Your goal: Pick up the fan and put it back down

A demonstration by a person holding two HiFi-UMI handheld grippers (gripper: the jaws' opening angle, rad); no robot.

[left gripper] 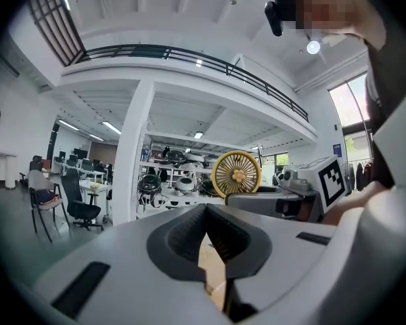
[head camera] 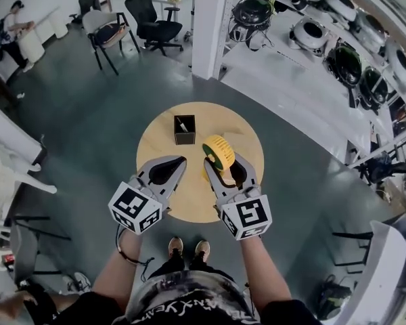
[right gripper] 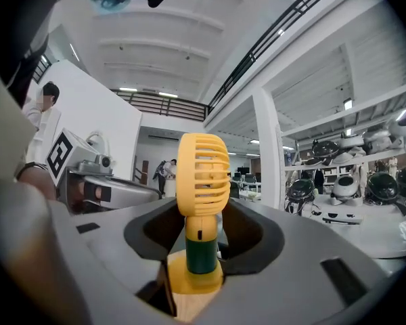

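Note:
A small yellow fan (head camera: 219, 152) with a green stem and a round yellow base stands upright between the jaws of my right gripper (head camera: 223, 166), which is shut on it. In the right gripper view the pads pinch the green stem (right gripper: 201, 248) and the fan's head (right gripper: 203, 176) rises above them. The fan hangs over the round wooden table (head camera: 155, 147). My left gripper (head camera: 181, 161) is level beside it on the left, shut with nothing in it. In the left gripper view its fingertips (left gripper: 205, 213) meet, and the fan (left gripper: 237, 175) shows to the right.
A black open box (head camera: 185, 129) stands on the table's far half. A white pillar (head camera: 210, 26) and shelves of round machines (head camera: 325, 39) lie beyond and to the right. Office chairs (head camera: 108, 36) and a person (head camera: 13, 32) are at the far left.

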